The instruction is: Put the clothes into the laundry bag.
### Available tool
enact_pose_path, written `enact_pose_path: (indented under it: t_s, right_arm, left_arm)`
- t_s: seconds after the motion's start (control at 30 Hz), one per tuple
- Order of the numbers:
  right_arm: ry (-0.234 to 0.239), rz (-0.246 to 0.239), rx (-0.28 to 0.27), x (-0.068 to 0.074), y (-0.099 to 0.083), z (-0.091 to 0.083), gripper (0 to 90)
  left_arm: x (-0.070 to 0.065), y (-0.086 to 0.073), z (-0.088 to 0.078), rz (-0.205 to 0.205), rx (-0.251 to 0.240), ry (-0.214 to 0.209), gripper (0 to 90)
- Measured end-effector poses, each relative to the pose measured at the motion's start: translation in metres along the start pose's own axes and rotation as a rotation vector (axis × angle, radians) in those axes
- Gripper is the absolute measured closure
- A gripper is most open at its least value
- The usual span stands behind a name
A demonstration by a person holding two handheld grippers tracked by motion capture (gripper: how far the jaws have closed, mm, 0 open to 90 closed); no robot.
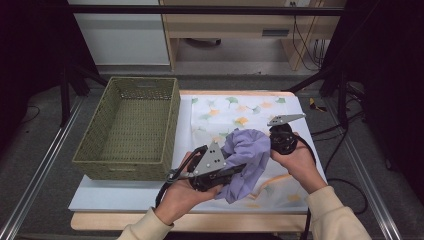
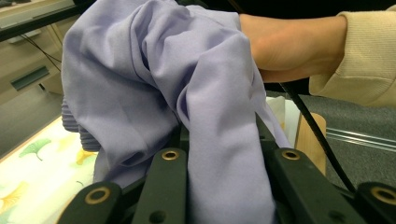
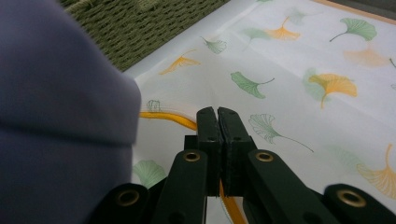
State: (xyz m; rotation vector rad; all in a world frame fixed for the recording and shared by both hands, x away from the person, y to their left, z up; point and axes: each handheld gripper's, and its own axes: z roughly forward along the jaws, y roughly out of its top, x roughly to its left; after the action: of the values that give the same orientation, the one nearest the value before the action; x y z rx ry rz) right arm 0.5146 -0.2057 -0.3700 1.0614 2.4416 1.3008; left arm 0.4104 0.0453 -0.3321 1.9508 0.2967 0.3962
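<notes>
A crumpled lilac cloth hangs above the leaf-printed table cover, between my two hands. My left gripper points right and is shut on a fold of it. In the left gripper view the cloth drapes over and between the jaws, and the left gripper has its tips buried in the fabric. My right gripper sits against the cloth's right side. In the right gripper view the right gripper is shut with its pads together and nothing between them, and the cloth bulges to its left.
A green woven basket stands on the table's left half, and its wall is close by in the right gripper view. The white cover with ginkgo leaves lies over the right half. Cables trail from both grippers.
</notes>
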Motion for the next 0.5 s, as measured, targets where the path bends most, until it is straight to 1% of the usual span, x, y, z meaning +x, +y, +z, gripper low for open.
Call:
enact_pose_path:
  t_s: [0.03, 0.13, 0.2, 0.4, 0.5]
  right_arm:
    - [0.002, -0.006, -0.002, -0.0004, 0.0003, -0.0006, 88.8]
    - [0.003, -0.001, -0.004, -0.0002, 0.0013, -0.0019, 88.8]
    - [0.002, -0.002, -0.003, 0.0, 0.0017, -0.0022, 88.8]
    - [-0.001, -0.007, -0.007, -0.0015, 0.0028, -0.0028, 88.7]
    - [-0.001, 0.004, -0.009, -0.0008, 0.0032, -0.0033, 88.8]
  left_arm:
    - [-0.0006, -0.0006, 0.0008, 0.0, 0.0, -0.001, 73.4]
    - [-0.002, -0.0018, 0.0032, -0.001, 0.001, -0.007, 73.4]
    - [-0.0032, -0.003, 0.0049, -0.003, -0.006, -0.017, 73.4]
    - [-0.0054, -0.0079, 0.0088, -0.007, 0.002, -0.029, 73.3]
    - [-0.0075, -0.0099, 0.0106, -0.012, 0.004, -0.035, 73.3]
